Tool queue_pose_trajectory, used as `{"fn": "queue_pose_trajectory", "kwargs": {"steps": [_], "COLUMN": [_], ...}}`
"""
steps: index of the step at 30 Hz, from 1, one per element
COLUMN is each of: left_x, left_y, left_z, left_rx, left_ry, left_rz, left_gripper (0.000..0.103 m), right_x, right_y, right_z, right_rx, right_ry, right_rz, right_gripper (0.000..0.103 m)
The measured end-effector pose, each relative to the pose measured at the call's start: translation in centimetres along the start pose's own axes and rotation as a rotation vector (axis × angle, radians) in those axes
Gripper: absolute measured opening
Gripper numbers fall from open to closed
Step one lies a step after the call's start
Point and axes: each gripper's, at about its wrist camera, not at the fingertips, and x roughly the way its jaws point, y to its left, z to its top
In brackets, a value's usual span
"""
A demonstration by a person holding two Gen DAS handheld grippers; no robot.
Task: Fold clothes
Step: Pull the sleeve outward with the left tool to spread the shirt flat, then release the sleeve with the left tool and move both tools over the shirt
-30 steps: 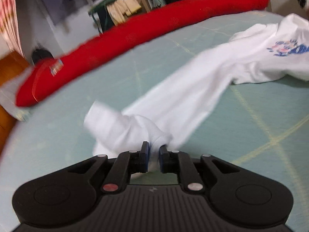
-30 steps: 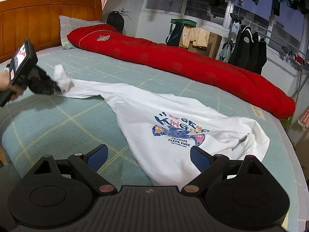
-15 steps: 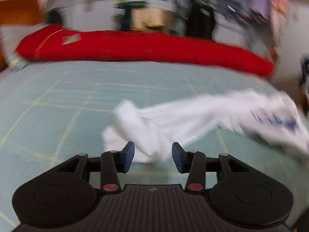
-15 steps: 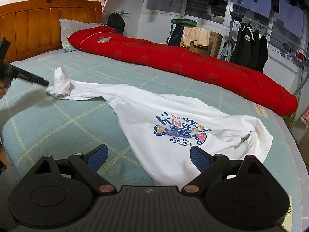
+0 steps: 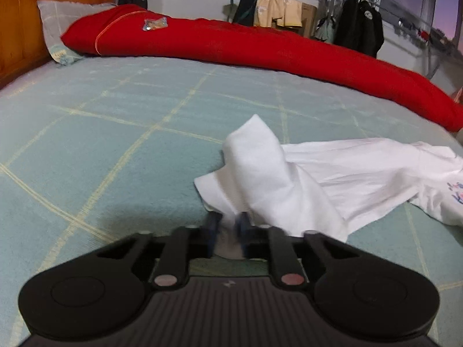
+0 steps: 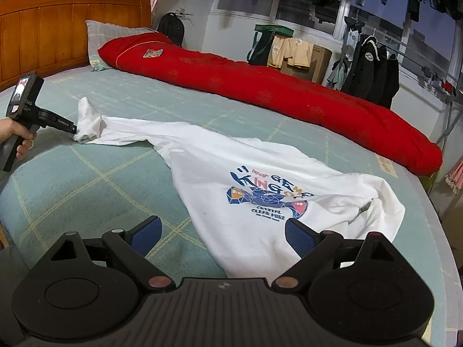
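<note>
Garment: the white sweatshirt (image 6: 254,185) lies print side up on the green checked bed cover (image 6: 86,190), unfolded. Its body is at the near right of the bed, right in front of your right gripper.

Long axis: one sleeve (image 6: 124,133) runs from the body out to the far left and ends in a bunched cuff (image 5: 254,170). The line from cuff to body goes diagonally, far left to near right.

Left gripper (image 5: 227,228): its jaws have just been closing and now stand narrow, with a fold of the cuff pinched between them. In the right wrist view your hand (image 6: 11,136) holds that tool at the left edge of the bed, its tip at the cuff.

Right gripper (image 6: 221,235): jaws wide, holding nothing. It hovers over the near hem (image 6: 249,266). I cannot tell whether the pads touch the cloth.

Key relation: from your left jaws the rest of the sweatshirt lies to the right. Bringing the sleeve in over the chest print (image 6: 269,196) would, I judge, call for a pull along that diagonal, rightward and toward the near edge.

Nearer hand: left for the sleeve, right for the hem and body.

Other sleeve: crumpled at the far right (image 6: 385,214), tucked against the body. It looks not yet straightened.

Background: the red quilt (image 6: 275,95) lies along the far side, well apart from the sweatshirt.
</note>
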Motion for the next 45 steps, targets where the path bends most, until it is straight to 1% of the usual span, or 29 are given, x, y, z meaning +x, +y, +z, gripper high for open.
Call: {"fn": "queue_pose_trajectory", "kwargs": {"steps": [2, 7, 10, 13, 17, 19, 20, 22, 25, 27, 29, 32, 34, 38, 41, 45], "left_x": [-1.0, -4.2, -5.5, -6.1, -6.1, -5.9, -5.8, -5.7, -6.1, -6.3, -7.1, -8.1, -8.6, -9.0, -9.4, -9.7], "left_y": [0.7, 4.2, 6.4, 8.2, 9.7, 10.1, 10.3, 10.2, 9.9, 9.6, 8.8, 6.6, 4.4, -2.2, -7.3, -14.2], "left_z": [0.4, 1.9, 2.3, 1.9, 1.3, 0.8, 0.5, 0.2, 0.4, 0.9, 1.1, 1.3, 1.3, 0.4, -0.5, -1.8], "left_rx": [-0.004, -0.033, -0.062, -0.077, -0.093, -0.107, -0.114, -0.119, -0.1, -0.082, -0.068, -0.031, 0.011, 0.112, 0.188, 0.262], "left_ry": [-0.028, -0.083, -0.082, -0.057, -0.017, 0.013, 0.029, 0.046, 0.048, 0.049, 0.038, 0.024, 0.023, 0.056, 0.079, 0.095], "left_rz": [0.035, 0.173, 0.243, 0.309, 0.355, 0.357, 0.357, 0.358, 0.355, 0.354, 0.338, 0.293, 0.233, 0.057, -0.073, -0.246], "left_gripper": [0.005, 0.005, 0.005, 0.005, 0.005, 0.006, 0.01, 0.011, 0.012, 0.015, 0.018, 0.025, 0.027, 0.036, 0.037, 0.041], "right_x": [0.1, -0.2, -0.3, -0.2, -0.1, -0.2, -0.2, -0.4, -0.7, -1.1, -1.5, -2.3, -2.8, -4.4, -5.4, -6.0], "right_y": [0.3, 0.5, 0.4, 0.5, 0.6, 0.6, 0.7, 0.7, 0.6, 0.4, 0.3, 0.0, -0.2, -0.9, -1.8, -3.8], "right_z": [0.1, 0.3, 0.3, 0.3, 0.3, 0.4, 0.4, 0.3, 0.1, 0.0, -0.3, -0.8, -1.2, -2.7, -4.0, -5.7], "right_rx": [-0.013, -0.025, -0.022, -0.02, -0.018, -0.02, -0.022, -0.024, -0.024, -0.022, -0.014, 0.001, 0.012, 0.039, 0.063, 0.089], "right_ry": [-0.002, -0.013, -0.016, -0.016, -0.014, -0.016, -0.017, -0.018, -0.018, -0.019, -0.023, -0.026, -0.026, -0.018, -0.006, 0.004], "right_rz": [-0.001, 0.003, 0.003, 0.003, 0.005, 0.007, 0.008, 0.007, 0.001, -0.004, -0.01, -0.022, -0.031, -0.059, -0.086, -0.114], "right_gripper": [0.095, 0.095, 0.095, 0.095, 0.095, 0.095, 0.095, 0.095, 0.095, 0.095, 0.095, 0.095, 0.095, 0.096, 0.097, 0.098]}}
